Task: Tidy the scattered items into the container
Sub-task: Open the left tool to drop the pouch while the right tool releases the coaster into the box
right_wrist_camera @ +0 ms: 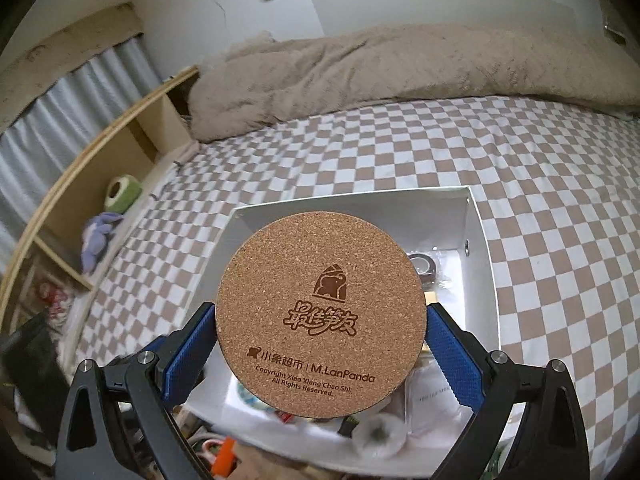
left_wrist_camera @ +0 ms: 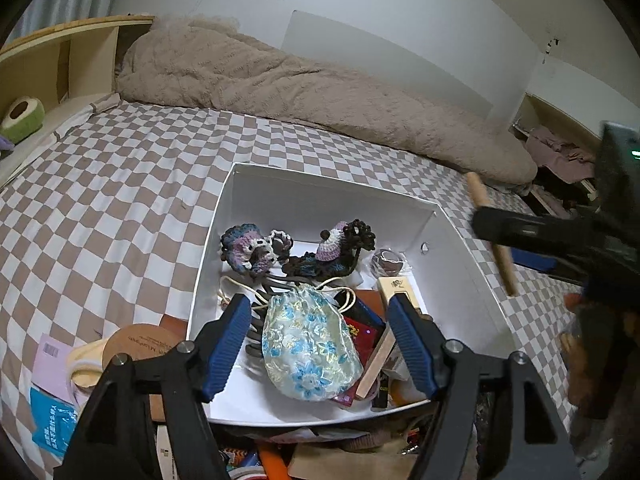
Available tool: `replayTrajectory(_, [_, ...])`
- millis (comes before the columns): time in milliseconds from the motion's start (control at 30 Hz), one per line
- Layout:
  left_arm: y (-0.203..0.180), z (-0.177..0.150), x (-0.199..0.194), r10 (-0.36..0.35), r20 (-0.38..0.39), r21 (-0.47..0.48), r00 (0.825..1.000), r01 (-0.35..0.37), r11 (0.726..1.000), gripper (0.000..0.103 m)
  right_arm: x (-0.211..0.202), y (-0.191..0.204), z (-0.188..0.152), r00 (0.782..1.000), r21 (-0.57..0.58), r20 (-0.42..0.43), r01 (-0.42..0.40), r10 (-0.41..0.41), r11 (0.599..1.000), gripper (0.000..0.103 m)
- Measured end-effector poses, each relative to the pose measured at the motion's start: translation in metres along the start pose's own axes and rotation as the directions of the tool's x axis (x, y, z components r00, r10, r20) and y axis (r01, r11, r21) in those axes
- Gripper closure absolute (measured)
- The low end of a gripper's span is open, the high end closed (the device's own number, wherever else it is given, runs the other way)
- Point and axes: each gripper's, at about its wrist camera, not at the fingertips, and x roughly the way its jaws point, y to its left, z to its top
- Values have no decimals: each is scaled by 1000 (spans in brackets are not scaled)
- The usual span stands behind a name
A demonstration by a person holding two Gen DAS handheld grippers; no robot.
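Here, right gripper [right_wrist_camera: 320, 344] angled downward, clamping cork coaster [right_wrist_camera: 320, 314].

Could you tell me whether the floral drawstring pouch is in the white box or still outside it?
In. The floral pouch lies inside the white box, between the open left gripper pads, which do not touch it.

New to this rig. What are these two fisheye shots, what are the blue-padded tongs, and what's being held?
No robot arm: a person carries hand-held tongs in each hand, each with a camera looking along its fingers. The left view shows the left tongs open over a white box on a checkered bed, with a floral drawstring pouch lying between the pads, apparently just released. Crochet pieces lie further back in the box. The right view shows the right tongs shut on a round cork coaster, held above the same box.
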Motion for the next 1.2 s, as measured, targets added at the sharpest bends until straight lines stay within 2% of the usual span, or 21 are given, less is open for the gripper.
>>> replayTrajectory(167, [-2,-1,-6,-7,15,6,1000,7,1000,19,23,-6,5,999,-4,-10,42,-42,999,3])
replayTrajectory(300, [1,-1,-5,-6,21,-1,1000,6,1000,8,43,-15,8,997,-11,-15,71,-71,997,3])
replayTrajectory(367, [3,-1,-3,1,21,-7,1000,-1,1000,6,50,-19,8,991,-17,-5,134,-134,991,0])
replayTrajectory(433, [5,-1,-1,2,14,-11,1000,-2,1000,6,49,-20,8,987,-14,24,157,-157,987,0])
replayTrajectory(600, [13,-3,1,18,7,-23,1000,-18,1000,5,36,-25,2,992,29,45,113,-114,993,0])
replayTrajectory(733, [15,-3,-2,23,10,-31,1000,-23,999,5,21,-16,-6,991,-8,69,114,-113,993,0])
replayTrajectory(833, [12,-4,-6,31,21,-20,999,-30,999,1,16,-7,-9,993,-32,58,108,-106,994,0])
replayTrajectory(1200, [10,-5,-16,45,44,1,998,-45,999,0,-10,17,-27,991,-136,73,123,-114,983,0])
